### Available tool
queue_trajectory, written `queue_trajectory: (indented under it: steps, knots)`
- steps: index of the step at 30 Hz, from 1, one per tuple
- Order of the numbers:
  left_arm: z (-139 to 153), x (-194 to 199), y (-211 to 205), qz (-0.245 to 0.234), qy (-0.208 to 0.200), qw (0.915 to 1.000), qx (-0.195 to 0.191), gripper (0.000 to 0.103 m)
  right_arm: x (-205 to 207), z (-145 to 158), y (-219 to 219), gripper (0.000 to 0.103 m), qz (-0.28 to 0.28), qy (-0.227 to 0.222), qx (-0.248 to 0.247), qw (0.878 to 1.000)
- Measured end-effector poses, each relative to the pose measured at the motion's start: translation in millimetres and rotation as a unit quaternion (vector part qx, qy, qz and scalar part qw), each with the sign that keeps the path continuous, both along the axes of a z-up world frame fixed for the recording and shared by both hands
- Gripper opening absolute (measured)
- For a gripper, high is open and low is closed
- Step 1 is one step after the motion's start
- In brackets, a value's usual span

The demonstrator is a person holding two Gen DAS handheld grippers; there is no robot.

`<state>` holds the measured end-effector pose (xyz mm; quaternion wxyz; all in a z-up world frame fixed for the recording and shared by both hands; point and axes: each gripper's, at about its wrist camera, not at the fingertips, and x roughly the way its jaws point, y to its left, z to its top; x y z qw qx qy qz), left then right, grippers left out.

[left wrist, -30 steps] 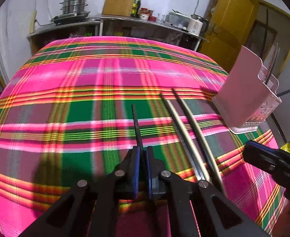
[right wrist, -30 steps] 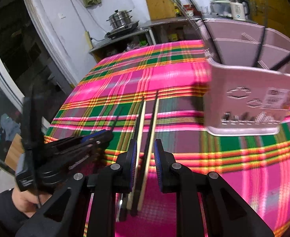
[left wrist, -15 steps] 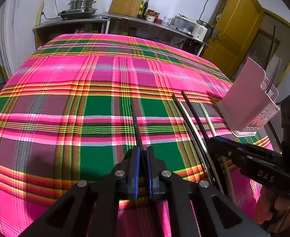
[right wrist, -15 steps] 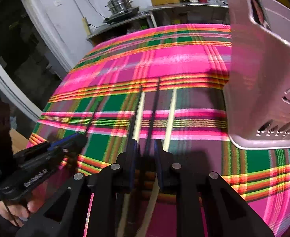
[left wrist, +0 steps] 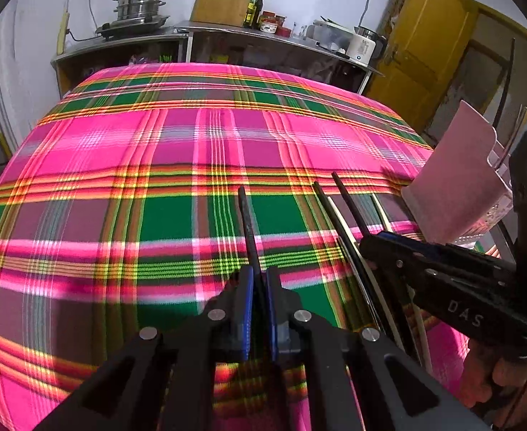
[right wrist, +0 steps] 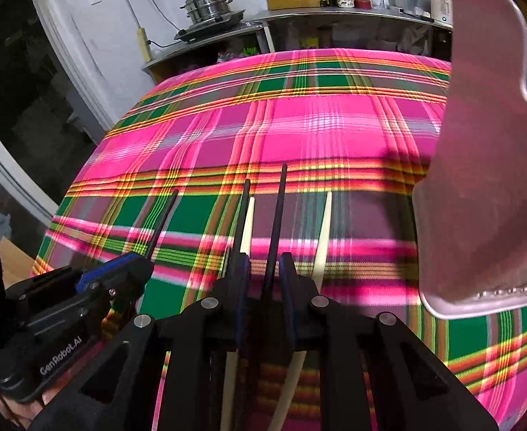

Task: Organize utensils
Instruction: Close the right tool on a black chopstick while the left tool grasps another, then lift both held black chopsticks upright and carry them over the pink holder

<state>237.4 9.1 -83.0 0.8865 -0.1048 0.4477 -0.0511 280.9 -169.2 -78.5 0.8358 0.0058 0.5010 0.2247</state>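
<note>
Now, with the left hand-held gripper (left wrist: 259,283) clamping one black chopstick (left wrist: 248,222), the right hand-held gripper (right wrist: 261,269) is straddling, half-open, another dark chopstick (right wrist: 277,222) lower centre and should be squeezing squarely before lifting toward the pink holder (right wrist: 486,179).

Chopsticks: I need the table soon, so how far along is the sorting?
Done: some utensils stand in the pink holder. In hand: the left claw grips one black chopstick; the right claw straddles another, open. Left: three more, two white.
</note>
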Motion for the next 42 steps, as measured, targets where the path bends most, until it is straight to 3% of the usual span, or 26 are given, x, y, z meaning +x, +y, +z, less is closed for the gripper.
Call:
queue_trajectory:
  steps: [4, 7, 15, 23, 42]
  knots:
    - [-1, 5, 1, -0.004, 0.003, 1.0000, -0.001, 0.007, 5, 0, 4, 0.016, -0.001, 0.000, -0.007, 1.000]
    - [-1, 8, 1, -0.009, 0.004, 0.9999, 0.004, 0.007, 7, 0, 4, 0.008, -0.003, -0.002, -0.018, 1.000]
    - [-1, 14, -7, -0.020, 0.000, 0.9993, 0.033, 0.007, 9, 1, 8, 0.007, 0.003, -0.003, -0.028, 1.000]
    - [3, 12, 0, -0.013, 0.002, 0.9999, 0.008, 0.005, 3, 11, 2, 0.006, 0.003, -0.004, 0.002, 1.000]
    - [94, -39, 4, -0.032, -0.076, 0.9960, -0.033, 0.005, -44, 100, -21, 0.005, 0.001, -0.078, 0.056, 0.995]
